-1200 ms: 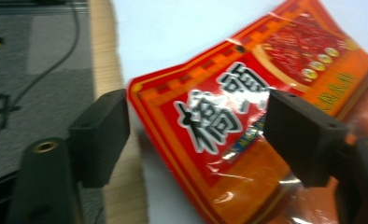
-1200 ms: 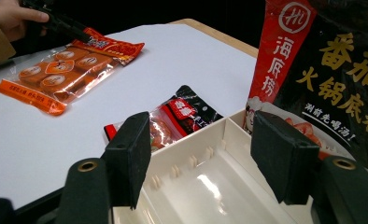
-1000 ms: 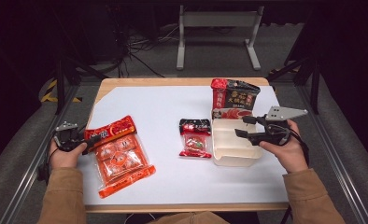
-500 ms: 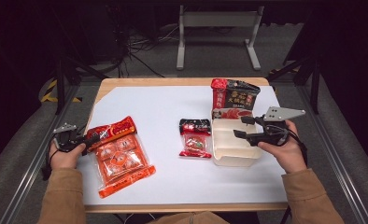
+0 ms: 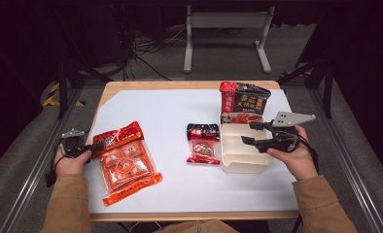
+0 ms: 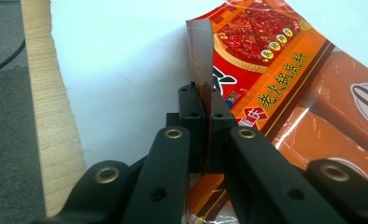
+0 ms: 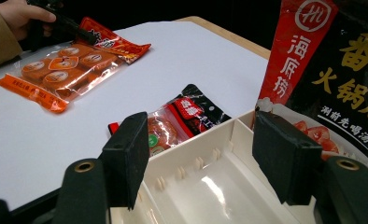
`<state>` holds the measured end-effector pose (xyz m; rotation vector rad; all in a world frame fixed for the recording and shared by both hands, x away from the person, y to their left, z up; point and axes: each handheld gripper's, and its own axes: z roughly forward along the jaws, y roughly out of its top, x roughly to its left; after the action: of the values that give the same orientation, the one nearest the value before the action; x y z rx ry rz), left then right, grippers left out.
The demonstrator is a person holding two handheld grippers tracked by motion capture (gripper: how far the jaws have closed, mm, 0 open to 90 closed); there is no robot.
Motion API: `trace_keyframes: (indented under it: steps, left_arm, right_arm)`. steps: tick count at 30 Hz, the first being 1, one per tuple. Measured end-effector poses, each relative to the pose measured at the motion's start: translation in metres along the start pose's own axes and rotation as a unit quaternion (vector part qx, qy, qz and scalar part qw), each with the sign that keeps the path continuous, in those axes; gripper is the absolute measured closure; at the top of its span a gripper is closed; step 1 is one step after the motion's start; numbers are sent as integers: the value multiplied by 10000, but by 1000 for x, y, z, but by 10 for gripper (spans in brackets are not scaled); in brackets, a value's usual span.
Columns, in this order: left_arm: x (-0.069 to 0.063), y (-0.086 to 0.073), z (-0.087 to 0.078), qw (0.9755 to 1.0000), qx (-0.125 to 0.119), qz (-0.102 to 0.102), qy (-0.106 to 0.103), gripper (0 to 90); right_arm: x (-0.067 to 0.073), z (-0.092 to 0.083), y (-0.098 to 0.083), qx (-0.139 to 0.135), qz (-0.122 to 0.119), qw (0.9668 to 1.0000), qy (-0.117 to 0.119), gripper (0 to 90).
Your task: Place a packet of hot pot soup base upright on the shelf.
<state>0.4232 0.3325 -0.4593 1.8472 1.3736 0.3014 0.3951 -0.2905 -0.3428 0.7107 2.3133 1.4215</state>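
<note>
A large orange packet [image 5: 124, 162] of round cakes lies flat at the table's left. My left gripper [image 5: 90, 147] is at its near-left corner; its jaws have just been closing and now stand shut on the packet's folded-up red edge [image 6: 198, 56], seen close between the left gripper's [image 6: 205, 100] pads. My right gripper [image 5: 247, 133] hovers open over a white divided tray [image 5: 243, 162] at the right. In the right gripper view the right gripper [image 7: 205, 158] straddles the tray's compartment [image 7: 196, 140] without pressing on it.
A small black-and-red sachet [image 5: 203, 143] lies mid-table, just left of the tray. A tall red-and-black bag [image 5: 243, 99] stands behind the tray. A white sheet [image 5: 170, 111] covers the wooden table. A metal stand [image 5: 226, 29] is on the floor beyond.
The left gripper's jaws have closed onto the orange packet's corner, which is now pinched and lifted slightly. The right hand has not moved.
</note>
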Motion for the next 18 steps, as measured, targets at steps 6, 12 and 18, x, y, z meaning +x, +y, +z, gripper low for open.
trace_keyframes:
  steps: [6,12,18]
  left_arm:
    - [-1,1,-6,9999,-145,-21,10,898]
    - [-11,10,-25,9993,-375,46,30,899]
    - [-18,16,-38,9979,-642,32,-81,900]
  right_arm:
    - [0,0,0,-7,-16,10000,-28,399]
    - [1,-3,1,-171,-54,9998,76,462]
    - [1,-3,2,-152,-41,9999,69,467]
